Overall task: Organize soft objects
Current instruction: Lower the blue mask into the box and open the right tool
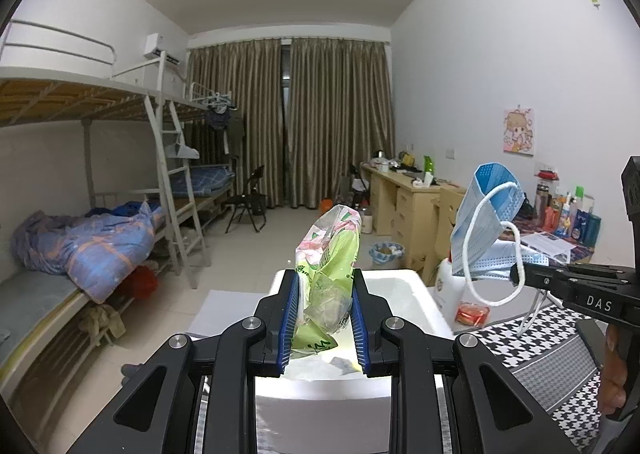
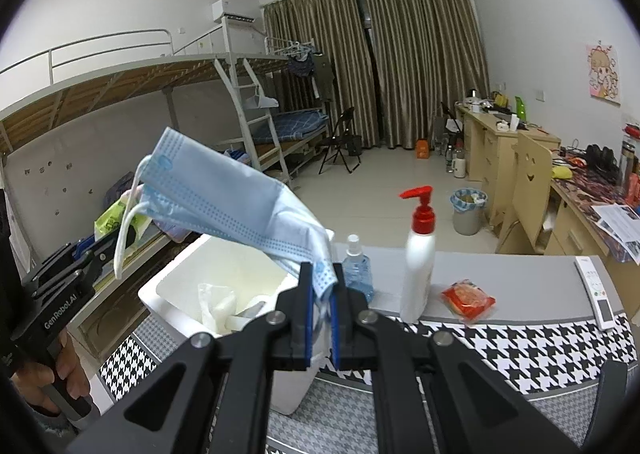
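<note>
Two soft things being held up high over the white box (image 2: 168, 286), ready for dropping in. Left gripper (image 1: 325, 318) squeezing the green bag (image 1: 330, 254); right gripper (image 2: 322, 318) pinching the blue mask (image 2: 224, 198) tight.

Both grippers clamped, raised
Left gripper (image 1: 324, 318) lower centre; right gripper (image 2: 322, 318) likewise (a hand (image 2: 60, 366) lower left).

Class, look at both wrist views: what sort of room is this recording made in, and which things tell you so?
Most likely a shared dormitory room. Metal bunk beds with a ladder line one wall, a row of wooden study desks lines the other, and clothes hang from a bunk rail.
</note>
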{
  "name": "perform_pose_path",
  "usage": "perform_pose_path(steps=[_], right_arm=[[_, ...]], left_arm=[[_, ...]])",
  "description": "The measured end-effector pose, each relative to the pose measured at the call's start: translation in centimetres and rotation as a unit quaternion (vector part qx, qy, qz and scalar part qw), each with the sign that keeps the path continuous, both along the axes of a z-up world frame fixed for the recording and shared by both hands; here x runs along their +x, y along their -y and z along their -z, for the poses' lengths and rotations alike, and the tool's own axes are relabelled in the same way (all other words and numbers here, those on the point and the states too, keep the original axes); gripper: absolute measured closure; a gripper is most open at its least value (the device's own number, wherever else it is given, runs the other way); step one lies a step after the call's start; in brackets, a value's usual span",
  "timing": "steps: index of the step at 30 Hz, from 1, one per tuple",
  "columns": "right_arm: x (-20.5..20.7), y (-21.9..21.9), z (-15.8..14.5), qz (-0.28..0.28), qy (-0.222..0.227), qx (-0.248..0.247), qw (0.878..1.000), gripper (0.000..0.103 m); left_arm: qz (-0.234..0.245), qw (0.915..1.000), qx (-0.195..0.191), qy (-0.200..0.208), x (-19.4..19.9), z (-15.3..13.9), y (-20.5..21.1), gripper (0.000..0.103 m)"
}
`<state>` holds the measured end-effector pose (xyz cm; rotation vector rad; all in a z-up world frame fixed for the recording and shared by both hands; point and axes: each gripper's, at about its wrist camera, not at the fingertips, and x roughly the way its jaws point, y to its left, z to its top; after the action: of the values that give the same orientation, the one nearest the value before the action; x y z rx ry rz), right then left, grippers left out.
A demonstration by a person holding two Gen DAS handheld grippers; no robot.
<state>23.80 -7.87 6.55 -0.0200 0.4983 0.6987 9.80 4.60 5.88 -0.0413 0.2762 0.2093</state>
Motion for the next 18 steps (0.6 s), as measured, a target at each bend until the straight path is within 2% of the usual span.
perform_pose_path(steps=[18], right_arm=[[0.1, -4.9, 0.4, -0.043, -0.006, -0.024, 0.999, 0.093]], left_arm=[[-0.047, 0.9989, 0.005, 0.008, -1.9, 0.1, -2.5, 0.077]])
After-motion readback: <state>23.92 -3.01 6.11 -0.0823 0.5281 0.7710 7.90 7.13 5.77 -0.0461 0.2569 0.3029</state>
